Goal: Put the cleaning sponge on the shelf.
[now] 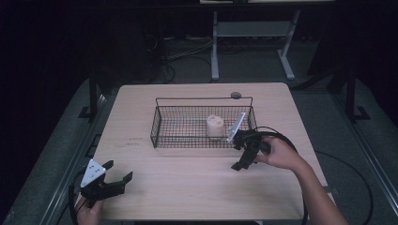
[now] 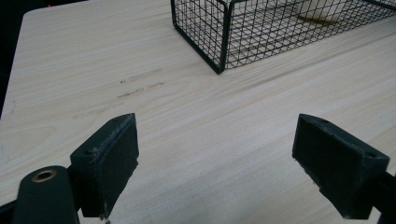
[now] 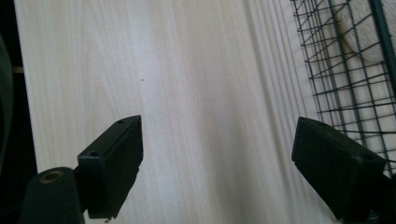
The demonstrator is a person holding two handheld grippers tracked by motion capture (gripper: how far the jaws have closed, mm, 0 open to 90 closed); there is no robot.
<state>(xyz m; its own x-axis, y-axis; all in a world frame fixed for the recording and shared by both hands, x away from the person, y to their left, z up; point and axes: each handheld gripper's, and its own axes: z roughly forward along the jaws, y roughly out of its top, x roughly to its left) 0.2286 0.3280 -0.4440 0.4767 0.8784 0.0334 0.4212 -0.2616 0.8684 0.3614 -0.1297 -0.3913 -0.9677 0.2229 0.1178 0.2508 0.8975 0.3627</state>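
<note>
Right tool (image 1: 244, 157) hangs released, jaws wide and empty, just outside the wire basket (image 1: 162, 123); cream-coloured roll (image 1: 215, 125) stands upright inside, right of middle. Left tool (image 1: 117, 172) rests unclenched on the counter (image 1: 187, 183), well apart. Best approach, likely: lift over the rim, descend straight, straddle the roll.

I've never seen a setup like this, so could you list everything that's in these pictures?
Table: one, pale wood, centre of the high view.
Basket: one, black wire, on the table's far half.
Roll: one, cream, upright inside the basket, right of its middle.
Disc: one, grey, on the table just behind the basket.
Desk frame: one, white, on the floor beyond the table.
Cables: several, dark and light, on the floor behind.
Left gripper: one, black, open, over the near left corner.
Right gripper: one, black, open, beside the basket's right end.
Hands: two, one on each gripper.
</note>
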